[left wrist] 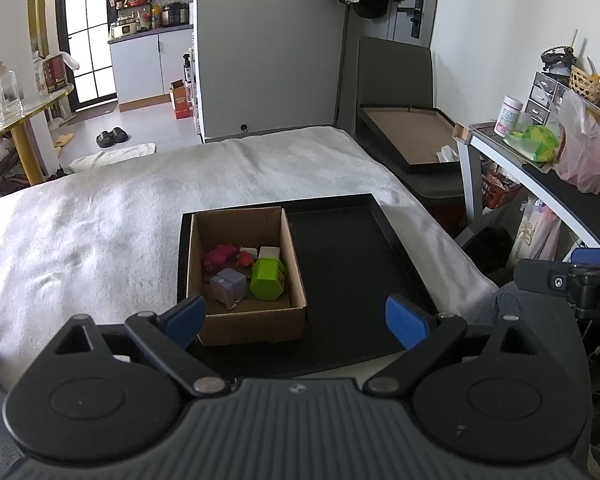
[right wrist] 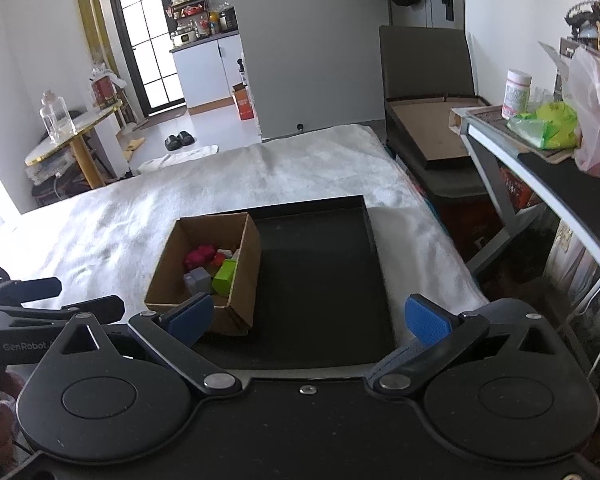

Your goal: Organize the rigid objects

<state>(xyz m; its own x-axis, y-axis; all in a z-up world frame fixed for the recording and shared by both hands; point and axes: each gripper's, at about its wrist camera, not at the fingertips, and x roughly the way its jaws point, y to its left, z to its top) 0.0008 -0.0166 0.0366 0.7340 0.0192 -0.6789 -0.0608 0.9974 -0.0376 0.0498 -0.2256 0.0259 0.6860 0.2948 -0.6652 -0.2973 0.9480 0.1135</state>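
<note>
A brown cardboard box (left wrist: 256,320) (right wrist: 244,264) stands in the left part of a black tray (left wrist: 352,264) (right wrist: 324,280) on the white blanket. Inside it lie a green hexagonal block (left wrist: 267,280) (right wrist: 225,276), a grey cube (left wrist: 230,285) (right wrist: 198,280), a magenta toy (left wrist: 218,257) (right wrist: 199,256), a small red piece (left wrist: 245,258) and a white block (left wrist: 269,253). My left gripper (left wrist: 296,320) is open and empty, just before the box's near wall. My right gripper (right wrist: 308,318) is open and empty over the tray's near edge.
The white blanket (left wrist: 120,208) covers the bed. A grey chair with a flat open carton (left wrist: 412,132) stands at the back right. A desk (left wrist: 540,176) with a plastic bag and jars is at the right. A round table with a glass bottle (left wrist: 4,96) is at the left.
</note>
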